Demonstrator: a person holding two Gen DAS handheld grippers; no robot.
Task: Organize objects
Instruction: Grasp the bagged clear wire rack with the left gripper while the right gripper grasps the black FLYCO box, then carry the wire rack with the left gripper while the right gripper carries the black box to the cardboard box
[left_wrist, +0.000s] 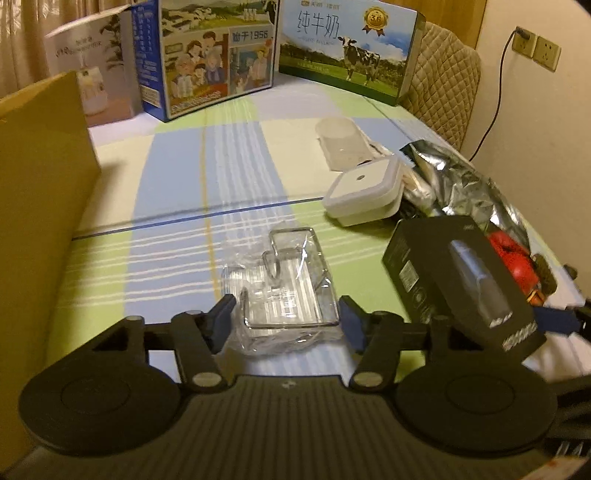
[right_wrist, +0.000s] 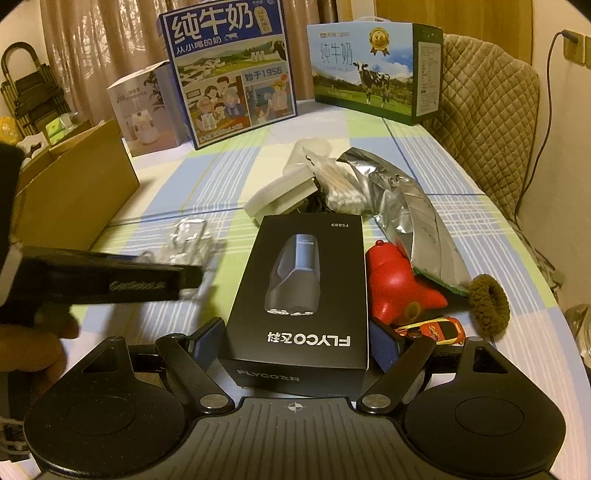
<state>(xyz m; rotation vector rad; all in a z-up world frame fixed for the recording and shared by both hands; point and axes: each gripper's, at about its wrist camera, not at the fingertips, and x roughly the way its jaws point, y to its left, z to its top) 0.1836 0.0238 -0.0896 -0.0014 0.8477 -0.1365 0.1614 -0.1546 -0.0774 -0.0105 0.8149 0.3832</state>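
Note:
A clear plastic-wrapped metal rack (left_wrist: 291, 291) lies on the checked tablecloth; it also shows in the right wrist view (right_wrist: 188, 240). My left gripper (left_wrist: 288, 323) is open, its blue fingers on either side of the rack's near end, not clamped. A black FLYCO shaver box (right_wrist: 299, 295) sits between the blue fingers of my right gripper (right_wrist: 295, 345), which look pressed against its near end; the box looks tilted up in the left wrist view (left_wrist: 465, 280). The left gripper's black body (right_wrist: 92, 280) crosses the right wrist view at left.
An open cardboard box (left_wrist: 40, 192) stands at left. Milk cartons (right_wrist: 229, 74) (right_wrist: 373, 70) stand at the back. A white lidded container (left_wrist: 364, 190), silver foil bag (right_wrist: 417, 221), cotton swabs (right_wrist: 343, 188), red toy (right_wrist: 395, 284), toy car (right_wrist: 436, 330) and brown hair tie (right_wrist: 489, 304) lie at right.

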